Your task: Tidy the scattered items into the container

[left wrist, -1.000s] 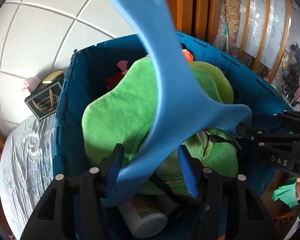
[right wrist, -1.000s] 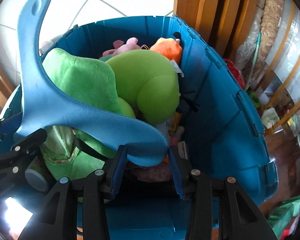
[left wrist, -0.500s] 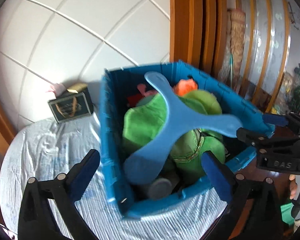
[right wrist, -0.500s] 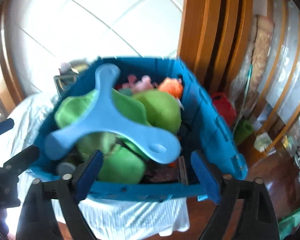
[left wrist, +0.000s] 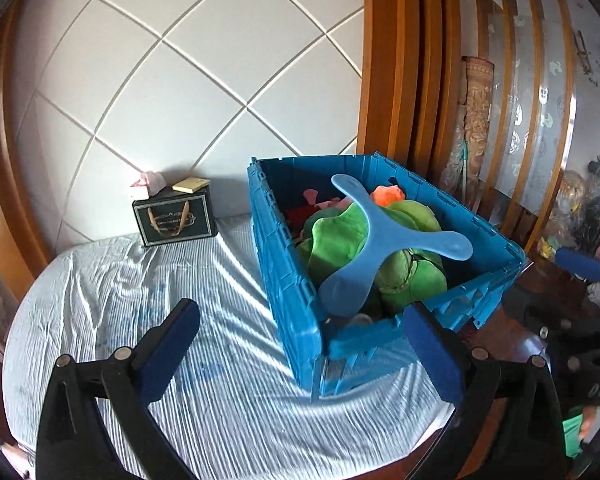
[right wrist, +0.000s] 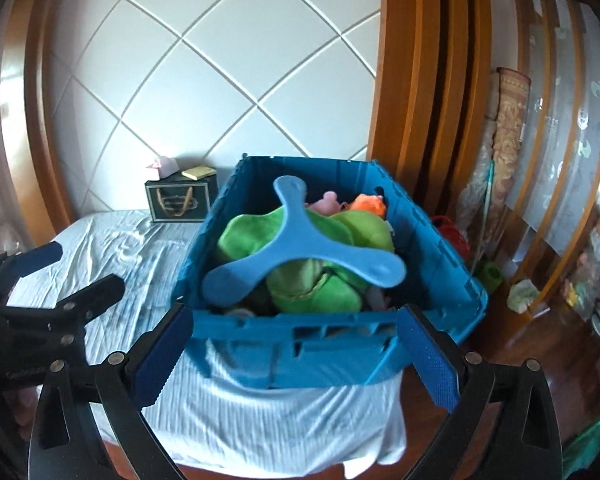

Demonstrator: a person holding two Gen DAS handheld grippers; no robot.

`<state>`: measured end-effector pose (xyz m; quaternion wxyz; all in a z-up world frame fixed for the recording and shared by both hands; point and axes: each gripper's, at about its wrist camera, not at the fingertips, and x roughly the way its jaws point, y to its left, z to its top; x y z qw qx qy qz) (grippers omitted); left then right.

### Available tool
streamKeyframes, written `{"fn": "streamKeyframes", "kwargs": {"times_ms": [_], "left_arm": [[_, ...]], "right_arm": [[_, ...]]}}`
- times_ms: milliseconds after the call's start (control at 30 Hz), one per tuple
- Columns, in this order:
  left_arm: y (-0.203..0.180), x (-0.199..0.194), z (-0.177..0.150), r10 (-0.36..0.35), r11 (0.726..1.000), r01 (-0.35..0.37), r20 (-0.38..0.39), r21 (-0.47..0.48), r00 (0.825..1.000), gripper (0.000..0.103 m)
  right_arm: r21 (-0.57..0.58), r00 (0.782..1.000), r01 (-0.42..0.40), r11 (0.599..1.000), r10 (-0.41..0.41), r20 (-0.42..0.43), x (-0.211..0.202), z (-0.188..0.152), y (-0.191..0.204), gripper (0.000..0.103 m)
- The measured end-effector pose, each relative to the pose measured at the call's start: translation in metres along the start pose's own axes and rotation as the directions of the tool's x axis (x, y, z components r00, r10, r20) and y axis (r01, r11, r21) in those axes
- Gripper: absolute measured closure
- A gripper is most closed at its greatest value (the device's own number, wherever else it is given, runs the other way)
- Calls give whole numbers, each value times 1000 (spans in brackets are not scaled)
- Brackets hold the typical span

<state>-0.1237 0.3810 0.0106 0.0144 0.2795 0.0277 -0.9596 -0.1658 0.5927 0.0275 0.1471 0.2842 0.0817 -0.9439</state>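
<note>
Both grippers have been drawn back from the blue crate [left wrist: 288, 280], their jaws just opened wide and empty. Left gripper [left wrist: 300, 344] and right gripper [right wrist: 296, 356] hold nothing. The blue three-armed toy [left wrist: 374, 240] is left on the green plush [right wrist: 324, 284] in the crate, at twelve o'clock from the right gripper, the nearer one. The striped bed sheet [left wrist: 160, 280] appears cleared.

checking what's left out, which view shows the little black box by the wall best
The left wrist view: the black box sits large and unobstructed, its gold handle print clear. The right wrist view shows the black box smaller and dimmer, beside the blue crate.
</note>
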Motion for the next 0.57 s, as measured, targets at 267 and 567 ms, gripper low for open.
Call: {"fn": "streamKeyframes", "kwargs": {"times_ms": [267,567], "left_arm": [[6,-20,-10,32,999,-32,12,1,999,0],[7,-31,-20,44,999,-44,17,9,999,0]], "right_arm": [[-11,1000,-8,1000,8,13,-19,-15,25,0],[11,1000,-11,1000,11,17,-26,-20,24,0]]}}
